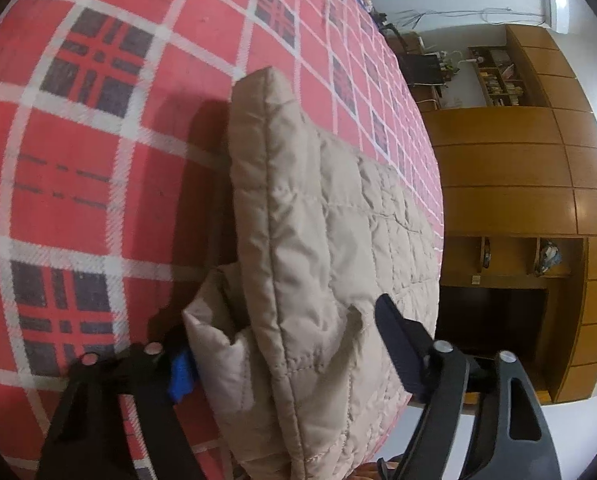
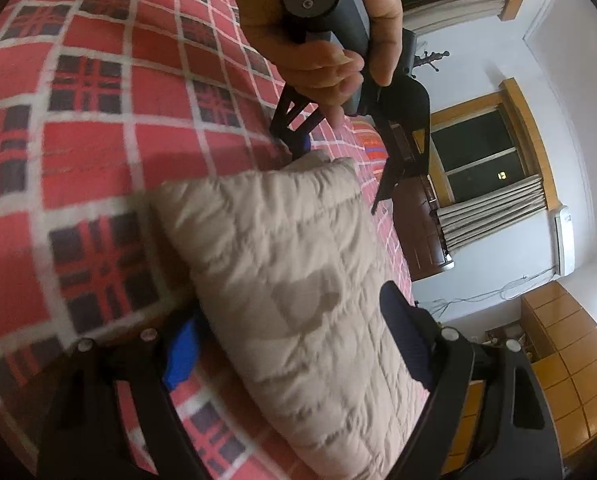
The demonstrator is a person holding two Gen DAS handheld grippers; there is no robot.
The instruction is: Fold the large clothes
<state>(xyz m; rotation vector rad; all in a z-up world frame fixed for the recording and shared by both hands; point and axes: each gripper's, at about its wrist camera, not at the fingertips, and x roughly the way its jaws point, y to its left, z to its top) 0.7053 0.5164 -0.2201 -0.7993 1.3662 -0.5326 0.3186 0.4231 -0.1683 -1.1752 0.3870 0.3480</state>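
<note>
Left wrist view
Garment: a beige quilted padded jacket (image 1: 318,248) lies folded on a bed covered by a red plaid blanket with white lines and dark squares (image 1: 78,152), near the bed's edge.
Left tongs (image 1: 282,340): black, with a blue pad on one finger; the jaws stand apart on either side of a thick folded edge of the jacket. Whether they pinch the cloth I cannot tell.
Room: brown wooden panelled cabinets (image 1: 518,168) stand beyond the bed, with a bookshelf (image 1: 498,76) further back.

Right wrist view
Garment: the same jacket (image 2: 298,280) rises as a padded fold above the blanket (image 2: 90,152).
Right tongs (image 2: 294,344): jaws spread wide round the jacket's fold; a firm grip cannot be told, and this picture is somewhat blurred.
Left tongs (image 2: 338,164): seen at the jacket's far end, held by a person's hand (image 2: 326,52) round the handle, one finger touching the cloth's corner.
Room: a window with a wooden frame (image 2: 486,148) and pale curtain (image 2: 494,212) on the white wall.
</note>
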